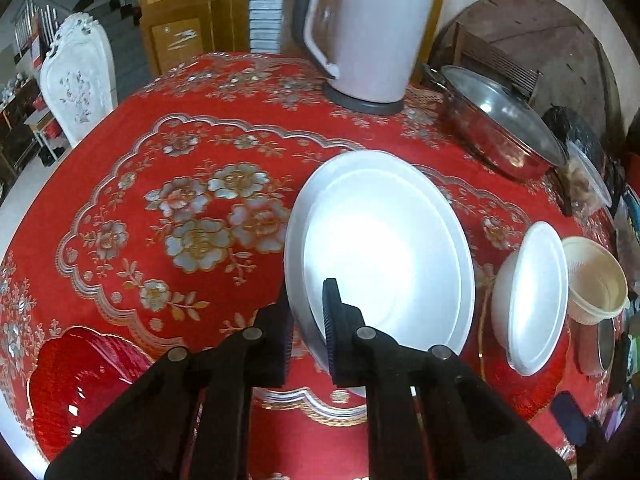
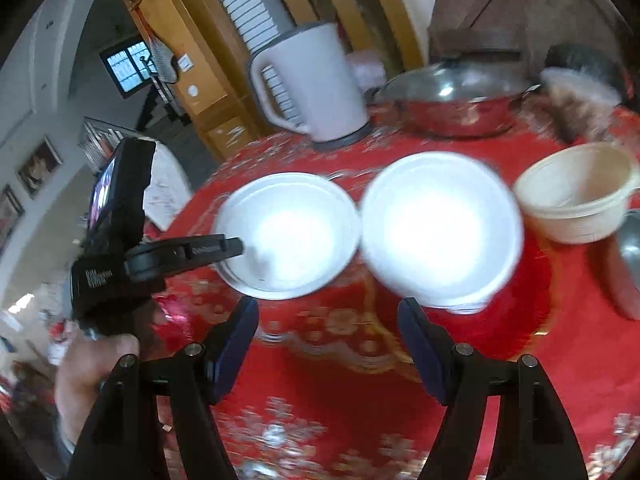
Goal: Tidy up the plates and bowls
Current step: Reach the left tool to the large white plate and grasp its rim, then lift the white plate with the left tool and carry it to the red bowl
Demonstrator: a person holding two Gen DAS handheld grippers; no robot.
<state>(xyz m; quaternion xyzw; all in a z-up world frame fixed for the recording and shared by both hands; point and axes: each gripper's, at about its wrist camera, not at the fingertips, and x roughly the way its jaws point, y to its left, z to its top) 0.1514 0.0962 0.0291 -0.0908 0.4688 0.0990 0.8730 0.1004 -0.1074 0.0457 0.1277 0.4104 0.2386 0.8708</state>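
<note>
A large white plate (image 1: pixel 384 240) with a second white plate nested in it lies on the red flowered tablecloth (image 1: pixel 180 160). My left gripper (image 1: pixel 306 336) is shut on its near rim, one finger under and one on top. The right wrist view shows the same plate (image 2: pixel 292 236) with the left gripper (image 2: pixel 234 248) clamped on its left edge. Beside it on the right sits a white bowl (image 2: pixel 440 228), also visible as the white bowl (image 1: pixel 528 300). My right gripper (image 2: pixel 328 306) hangs open above the cloth, just short of plate and bowl, holding nothing.
A cream plastic bowl (image 2: pixel 576 192) stands right of the white bowl. A white kettle (image 1: pixel 368 32) and a steel pot with a glass lid (image 1: pixel 500 124) stand at the back. A red glass dish (image 1: pixel 80 380) lies at the near left. A person's hand (image 2: pixel 92 368) holds the left gripper.
</note>
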